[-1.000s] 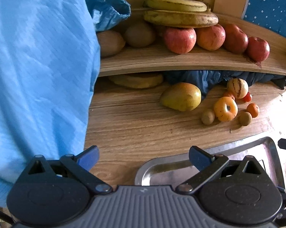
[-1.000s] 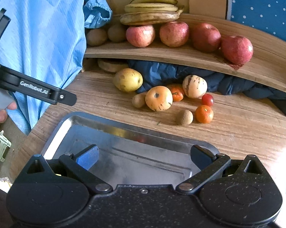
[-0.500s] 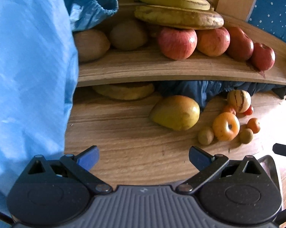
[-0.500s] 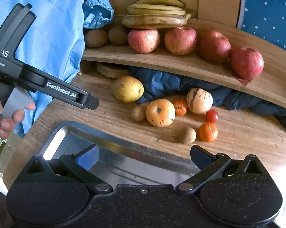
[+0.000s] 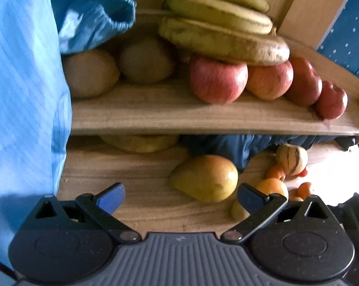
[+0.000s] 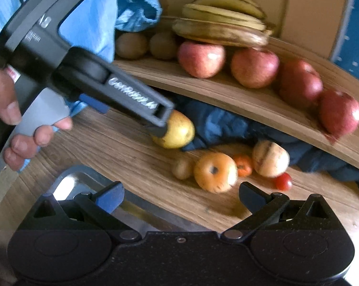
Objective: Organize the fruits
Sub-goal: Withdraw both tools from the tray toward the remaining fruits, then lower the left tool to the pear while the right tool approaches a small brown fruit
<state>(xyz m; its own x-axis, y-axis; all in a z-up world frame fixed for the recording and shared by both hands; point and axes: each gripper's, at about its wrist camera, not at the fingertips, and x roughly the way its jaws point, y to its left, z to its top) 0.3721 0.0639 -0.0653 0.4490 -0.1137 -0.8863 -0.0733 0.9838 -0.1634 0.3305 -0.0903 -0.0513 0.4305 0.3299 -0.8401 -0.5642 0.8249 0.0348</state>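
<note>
Wooden tabletop point(image 6: 122, 147) ran under a curved wooden shelf point(image 5: 179, 116), and on it, just in front of a dark blue cloth point(image 6: 217, 124), lay the pear point(image 5: 205, 178), the fruit the left gripper point(image 5: 180, 194) seemed to be aiming for. In the left wrist view the pear sat just ahead of the jaws and a little right of their centre line, its long axis lying crosswise, narrow end pointing left. Those jaws stood wide apart and held nothing. The right wrist view showed the left tool's tip overlapping the near side of the pear point(image 6: 177, 130), whether touching it or only in front of it I could not tell, with a hand point(image 6: 17, 124) on the grey trigger.

The right gripper point(image 6: 180, 194) was likewise spread wide and empty, and hung farther back over the edge of a metal tray point(image 6: 67, 178). So the left was clearly the nearer of the two to the pear. Closest to the right jaws was an orange persimmon-like fruit point(image 6: 215, 171), with a small brown fruit point(image 6: 182, 168), a tangerine point(image 6: 243, 164), a striped melon point(image 6: 271, 158) and a cherry tomato point(image 6: 283, 181) clustered round it.

Farther out, the shelf carried kiwis point(image 5: 91, 74), a row of red apples point(image 5: 218, 81) and bananas point(image 5: 224, 33) resting on top of them. Pale blue fabric point(image 5: 22, 83) filled the left side.
</note>
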